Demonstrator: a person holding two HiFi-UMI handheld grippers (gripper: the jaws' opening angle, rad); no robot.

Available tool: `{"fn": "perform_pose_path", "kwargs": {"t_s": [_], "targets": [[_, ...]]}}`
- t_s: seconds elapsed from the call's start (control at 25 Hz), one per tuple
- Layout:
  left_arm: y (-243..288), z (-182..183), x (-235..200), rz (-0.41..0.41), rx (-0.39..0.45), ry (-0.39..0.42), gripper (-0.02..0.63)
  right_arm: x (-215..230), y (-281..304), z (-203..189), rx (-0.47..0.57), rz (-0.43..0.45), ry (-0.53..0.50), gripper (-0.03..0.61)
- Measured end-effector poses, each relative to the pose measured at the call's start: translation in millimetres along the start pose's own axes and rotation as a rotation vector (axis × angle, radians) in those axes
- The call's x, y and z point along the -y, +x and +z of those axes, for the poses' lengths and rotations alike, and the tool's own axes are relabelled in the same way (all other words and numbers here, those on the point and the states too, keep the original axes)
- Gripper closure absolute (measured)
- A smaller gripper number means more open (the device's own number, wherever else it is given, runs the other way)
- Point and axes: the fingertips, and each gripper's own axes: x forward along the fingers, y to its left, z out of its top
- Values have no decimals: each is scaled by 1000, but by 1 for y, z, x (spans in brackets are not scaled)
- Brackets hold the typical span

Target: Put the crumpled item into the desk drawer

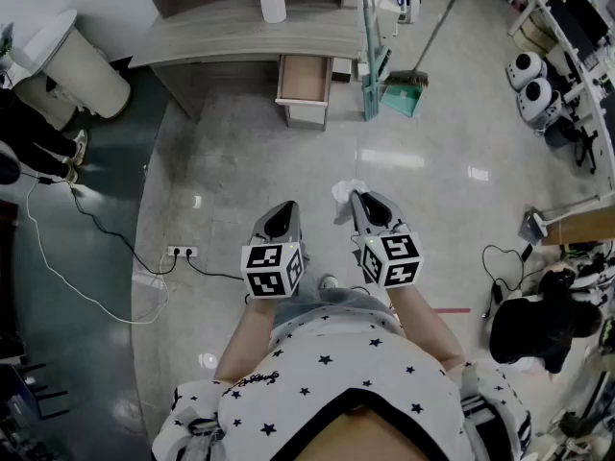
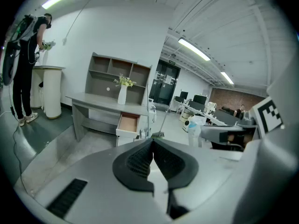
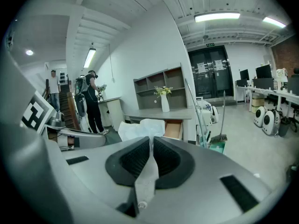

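We have the crumpled item (image 1: 343,200) pinched in the right gripper (image 1: 356,200), whose jaws are clamped on a thin flap of it. In the right gripper view the white sheet runs back between the ribbed pads (image 3: 135,160), and the wad itself (image 3: 142,129) bulges out ahead of the tips. It hangs in the air over the floor, well apart from the desk drawer (image 1: 303,80), which stands pulled out under the worktop (image 1: 240,36).

We judge it to be paper or tissue – very light, soft and easily crushed, and likely to tear if tugged. It won't slip much against the ribbed rubber, but the hold is only on one fold. A pinch deeper into the bunched body would be safer; as it is, a quick swing could let the flap slide free.

The wad has no clear long axis. The only direction we can read is the pinched tail, which lies along the gripper's own line, so the bulk points forward toward the desk and slightly to the left of the jaw tips.

The left gripper (image 1: 283,209) has its jaws together with nothing between them, level with the right one.
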Motion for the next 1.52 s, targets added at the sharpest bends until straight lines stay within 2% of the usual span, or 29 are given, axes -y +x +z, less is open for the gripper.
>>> {"fn": "perform_pose_path", "kwargs": {"t_s": [0.16, 0.36, 0.8, 1.0, 1.52], "targets": [[-38, -6, 15, 9, 24, 1, 600, -12, -37, -7, 15, 1, -24, 558], [-59, -9, 12, 17, 41, 7, 600, -21, -51, -6, 45, 0, -21, 558], [-64, -11, 34, -19, 58, 27, 600, -21, -71, -7, 62, 3, -28, 558], [-68, -19, 40, -10, 54, 1, 600, -23, -77, -13, 63, 47, 7, 557], [-58, -25, 33, 7, 31, -24, 600, -18, -61, -12, 58, 56, 30, 557]]}}
